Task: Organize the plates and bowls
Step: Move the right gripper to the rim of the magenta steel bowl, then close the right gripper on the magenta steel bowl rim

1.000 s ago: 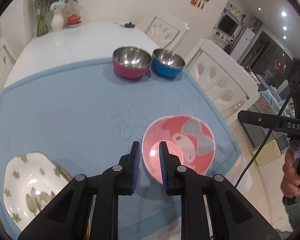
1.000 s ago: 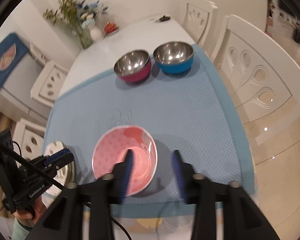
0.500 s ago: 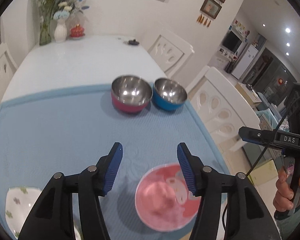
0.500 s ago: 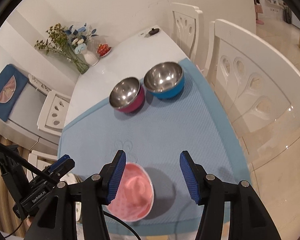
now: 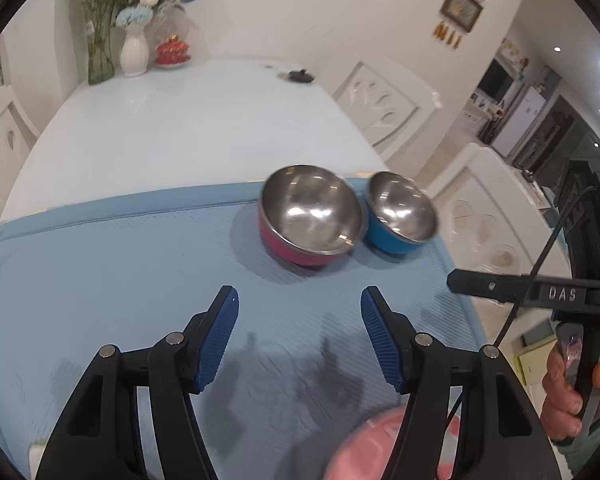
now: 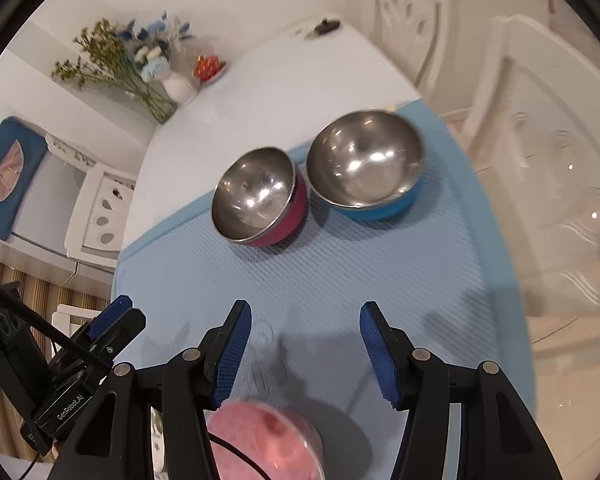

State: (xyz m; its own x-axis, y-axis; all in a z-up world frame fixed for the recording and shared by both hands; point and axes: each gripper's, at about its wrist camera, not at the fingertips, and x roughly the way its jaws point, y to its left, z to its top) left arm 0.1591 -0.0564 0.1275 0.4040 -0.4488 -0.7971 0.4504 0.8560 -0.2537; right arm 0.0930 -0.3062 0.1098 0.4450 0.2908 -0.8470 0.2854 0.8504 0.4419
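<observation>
Both grippers hang empty over the blue mat [image 5: 112, 264]: the left gripper [image 5: 299, 338] has its jaws opening with nothing between them, and the right gripper [image 6: 306, 354] has its jaws apart, also around nothing. The pink bowl [image 6: 266, 440] sits by the mat's near edge, below both tools. The red bowl [image 5: 310, 218] and the blue bowl [image 5: 400, 214] stand touching, or nearly so, at the far right corner of the mat on the white surface [image 5: 188, 120], unstacked. Judging from this, nesting the bowls is yet to be done. The pink bowl is cut off and blurred, and a white plate [image 5: 36, 454] at the near left barely shows.
</observation>
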